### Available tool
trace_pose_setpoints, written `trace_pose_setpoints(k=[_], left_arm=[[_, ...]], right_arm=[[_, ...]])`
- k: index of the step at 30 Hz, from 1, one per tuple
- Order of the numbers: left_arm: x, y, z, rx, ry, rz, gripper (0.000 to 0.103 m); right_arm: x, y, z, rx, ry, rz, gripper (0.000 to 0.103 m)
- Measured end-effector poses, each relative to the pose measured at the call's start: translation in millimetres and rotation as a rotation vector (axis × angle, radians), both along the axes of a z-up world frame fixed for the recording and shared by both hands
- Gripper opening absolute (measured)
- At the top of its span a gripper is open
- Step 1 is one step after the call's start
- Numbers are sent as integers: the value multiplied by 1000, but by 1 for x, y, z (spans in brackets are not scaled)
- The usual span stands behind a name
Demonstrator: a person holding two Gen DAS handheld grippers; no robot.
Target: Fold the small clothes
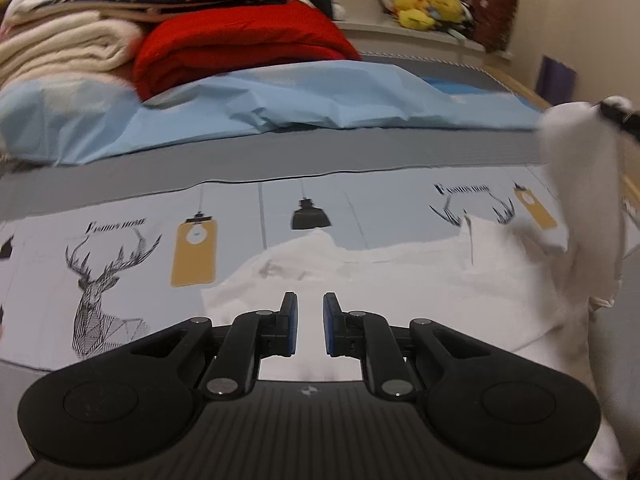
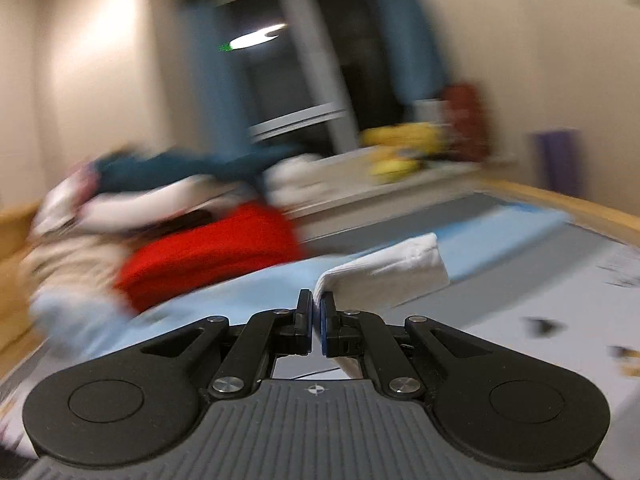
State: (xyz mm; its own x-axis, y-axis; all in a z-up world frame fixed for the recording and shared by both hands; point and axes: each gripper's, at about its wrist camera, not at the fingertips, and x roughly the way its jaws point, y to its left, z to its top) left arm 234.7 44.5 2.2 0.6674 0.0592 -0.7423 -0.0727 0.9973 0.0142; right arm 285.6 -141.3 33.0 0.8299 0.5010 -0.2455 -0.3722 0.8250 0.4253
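right gripper: the right gripper (image 2: 316, 320) was clamped on a corner of the white garment (image 2: 384, 276), with the cloth pinched between its nearly closed pads and jutting forward and to the right.
left gripper: the left gripper (image 1: 310, 324) hung over the cloth with its jaws a little apart and nothing between them.
garment: the white garment (image 1: 400, 280) lay spread on the printed bed sheet (image 1: 120, 248), just ahead of the left gripper, towards the bed's near edge.
lifted part: at the right edge of the left view, one end rose off the bed in the other gripper's hold.
key relation: the cloth ran crosswise, from flat under the left gripper up to the raised right corner.
judgement: the left gripper was nearer the flat part and seemed placed to pin it.
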Motion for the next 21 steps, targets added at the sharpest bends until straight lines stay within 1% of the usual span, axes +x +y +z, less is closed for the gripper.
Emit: trace_pose_setpoints(k=[2, 3, 4, 5, 6, 7, 8, 10, 12, 13, 14, 15, 16, 17, 18, 21], left_arm=[[-1, 11, 3, -18, 3, 24, 15], [-2, 16, 5, -24, 4, 35, 15], [-2, 21, 6, -31, 5, 47, 15], [-3, 27, 8, -39, 6, 57, 15], [-3, 32, 10, -47, 8, 69, 16], [-3, 37, 12, -56, 10, 80, 16], [-3, 42, 14, -67, 10, 91, 16], [-4, 55, 19, -97, 3, 112, 16], [-6, 67, 24, -119, -2, 134, 16], [-5, 72, 25, -127, -4, 143, 17], [-6, 77, 27, -134, -7, 153, 17], [-5, 83, 28, -140, -9, 165, 17], [-5, 89, 29, -146, -8, 179, 17], [-4, 93, 28, -152, -5, 189, 17], [-4, 99, 27, -158, 1, 199, 17], [1, 108, 18, -184, 34, 214, 17]], right_arm=[[-20, 58, 1, -43, -10, 137, 4], [-29, 84, -4, -69, 3, 201, 4], [-38, 112, -13, -105, 38, 278, 5], [-44, 134, -22, -138, 86, 348, 5], [-50, 155, -34, -168, 153, 432, 6], [-54, 172, -48, -200, 240, 520, 6], [-59, 183, -59, -244, 313, 578, 6], [-70, 189, -65, -327, 377, 619, 6], [-71, 179, -56, -342, 395, 613, 6], [-67, 169, -47, -342, 400, 590, 11], [-62, 157, -40, -344, 405, 557, 19], [-53, 143, -31, -340, 408, 508, 23], [-45, 127, -25, -322, 409, 454, 29], [-37, 110, -20, -292, 416, 394, 31], [-28, 84, -18, -252, 428, 328, 31], [-10, 27, -18, -131, 449, 137, 31]])
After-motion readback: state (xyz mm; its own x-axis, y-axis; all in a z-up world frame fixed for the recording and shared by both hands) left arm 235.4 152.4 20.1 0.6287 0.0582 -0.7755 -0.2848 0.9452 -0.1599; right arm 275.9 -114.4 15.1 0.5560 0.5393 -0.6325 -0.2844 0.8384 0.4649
